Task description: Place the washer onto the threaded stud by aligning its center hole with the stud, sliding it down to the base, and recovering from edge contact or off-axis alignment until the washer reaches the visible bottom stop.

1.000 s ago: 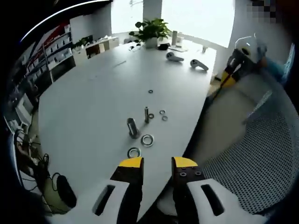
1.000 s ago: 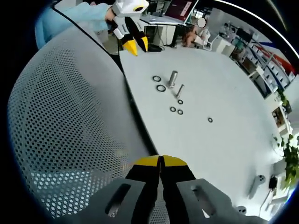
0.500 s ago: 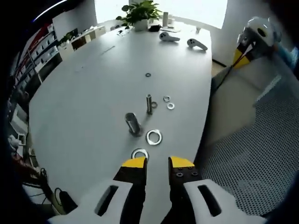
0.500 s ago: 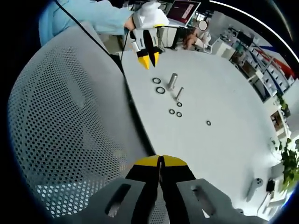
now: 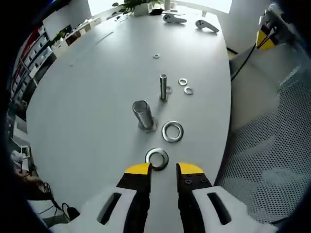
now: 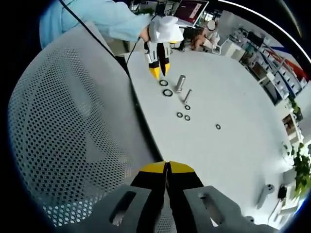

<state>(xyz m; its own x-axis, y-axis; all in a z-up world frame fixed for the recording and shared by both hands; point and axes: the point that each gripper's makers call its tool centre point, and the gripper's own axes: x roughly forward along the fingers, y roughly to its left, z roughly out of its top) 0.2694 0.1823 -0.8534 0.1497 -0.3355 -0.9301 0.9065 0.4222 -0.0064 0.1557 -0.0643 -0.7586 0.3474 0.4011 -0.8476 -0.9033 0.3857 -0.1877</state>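
Left gripper [image 5: 163, 169]: jaws apart, empty, just short of nearest washer [image 5: 157, 158] flat on white table [image 5: 92, 92]; second washer [image 5: 172, 131] beyond, threaded stud [image 5: 163, 87] upright farther out. Right gripper [image 6: 166, 167]: jaws closed, empty, beside mesh chair back [image 6: 68, 121]; left gripper [image 6: 159, 72] above washer [image 6: 164, 83].

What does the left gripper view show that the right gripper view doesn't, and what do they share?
Left gripper view alone: two game-style controllers at the table's far end, and the open left hand-held gripper just short of the nearest washer.
Right gripper view alone: a laptop and the shut right hand-held gripper.
Both: the white table, scattered washers, the thin stud and the mesh chair.
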